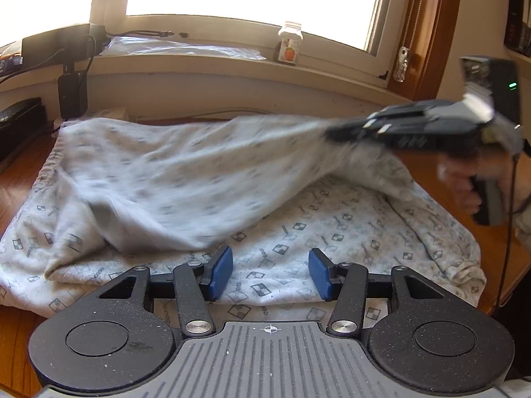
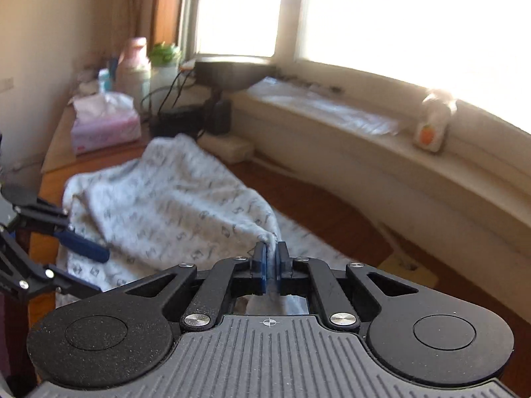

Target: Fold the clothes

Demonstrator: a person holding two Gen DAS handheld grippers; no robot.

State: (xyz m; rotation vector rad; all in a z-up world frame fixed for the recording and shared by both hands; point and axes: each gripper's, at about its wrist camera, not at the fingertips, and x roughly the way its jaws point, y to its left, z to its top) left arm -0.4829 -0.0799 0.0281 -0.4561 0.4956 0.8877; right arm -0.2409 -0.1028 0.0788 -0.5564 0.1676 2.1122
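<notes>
A pale printed garment [image 1: 272, 232] lies spread on the wooden table [image 1: 16, 179]. My right gripper [image 1: 332, 131], held by a person's hand [image 1: 464, 185], is shut on one edge of it and holds that edge up, so a fold of cloth hangs across the lower layer. The right wrist view shows the cloth [image 2: 166, 205] pinched between the blue pads of my right gripper [image 2: 272, 258]. My left gripper [image 1: 270, 273] hovers open over the near part of the garment, with nothing pinched between its pads. It also shows at the left edge of the right wrist view, left gripper [image 2: 89, 268].
A small bottle [image 1: 290, 44] stands on the window sill [image 1: 199, 63] behind the table. Black devices with cables [image 1: 71, 89] sit at the back left. A pink tissue pack [image 2: 103, 126] and some containers [image 2: 132, 63] crowd the far corner. A white power strip [image 2: 229, 146] lies by the wall.
</notes>
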